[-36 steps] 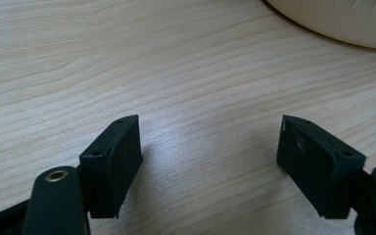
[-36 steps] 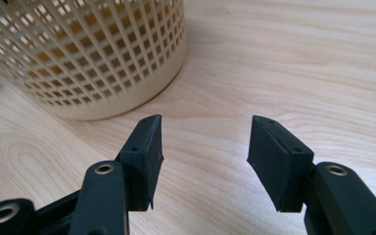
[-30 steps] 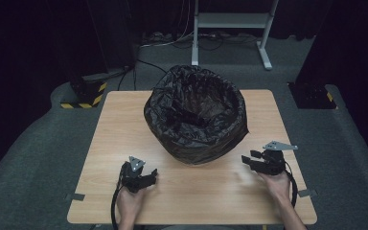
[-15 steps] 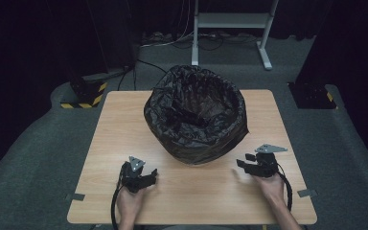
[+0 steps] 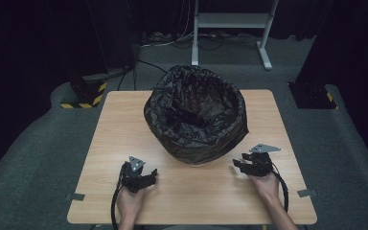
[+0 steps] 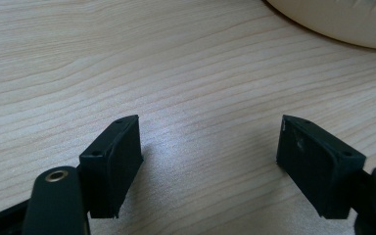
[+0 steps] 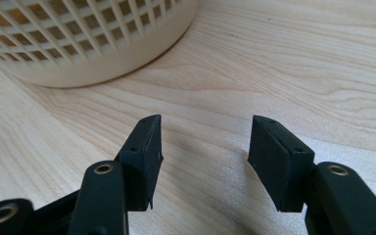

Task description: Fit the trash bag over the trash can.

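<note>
We hold both claws released, empty, low over counter [image 5: 196, 191]. Basket [image 7: 78, 44] with black liner [image 5: 196, 115] ahead, between left claw [image 5: 146, 178] and right claw [image 5: 239, 165]. Risk: one-sided tug tips basket, tears thin liner.

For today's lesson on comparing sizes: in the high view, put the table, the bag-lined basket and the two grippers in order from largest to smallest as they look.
1. table
2. bag-lined basket
3. left gripper and right gripper: these look about alike, so no ranking between them.
</note>
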The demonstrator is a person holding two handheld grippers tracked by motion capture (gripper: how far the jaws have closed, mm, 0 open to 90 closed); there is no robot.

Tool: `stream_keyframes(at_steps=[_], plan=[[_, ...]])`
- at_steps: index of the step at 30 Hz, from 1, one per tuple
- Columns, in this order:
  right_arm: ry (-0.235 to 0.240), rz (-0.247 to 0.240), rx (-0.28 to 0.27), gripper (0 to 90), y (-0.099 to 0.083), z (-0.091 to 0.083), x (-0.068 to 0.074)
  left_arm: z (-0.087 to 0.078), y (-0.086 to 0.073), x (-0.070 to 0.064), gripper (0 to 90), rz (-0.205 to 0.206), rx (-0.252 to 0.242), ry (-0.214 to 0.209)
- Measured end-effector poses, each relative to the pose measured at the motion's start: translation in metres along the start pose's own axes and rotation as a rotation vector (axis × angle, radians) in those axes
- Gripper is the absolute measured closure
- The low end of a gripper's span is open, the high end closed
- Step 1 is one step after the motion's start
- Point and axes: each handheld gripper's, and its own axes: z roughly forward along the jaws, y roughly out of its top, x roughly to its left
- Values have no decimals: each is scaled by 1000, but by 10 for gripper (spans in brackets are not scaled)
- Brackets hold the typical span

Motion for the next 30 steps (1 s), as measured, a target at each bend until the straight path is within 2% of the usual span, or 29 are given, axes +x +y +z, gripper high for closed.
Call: stream_keyframes(at_steps=[7,13,14,15,18,30], plan=[[-13,-1,1,449,-2,4,0,0,0,0,247,0,0,1],[-44,-25,-7,426,-3,6,1,0,0,0,247,0,-1,1],[-92,-73,5,410,-3,7,5,0,0,0,247,0,-1,2],[-106,-92,5,404,-3,8,6,0,0,0,248,0,0,2],[-116,-72,8,372,-3,8,5,0,0,0,247,1,1,2],[-127,-66,10,338,-3,8,5,0,0,0,244,-2,0,4]])
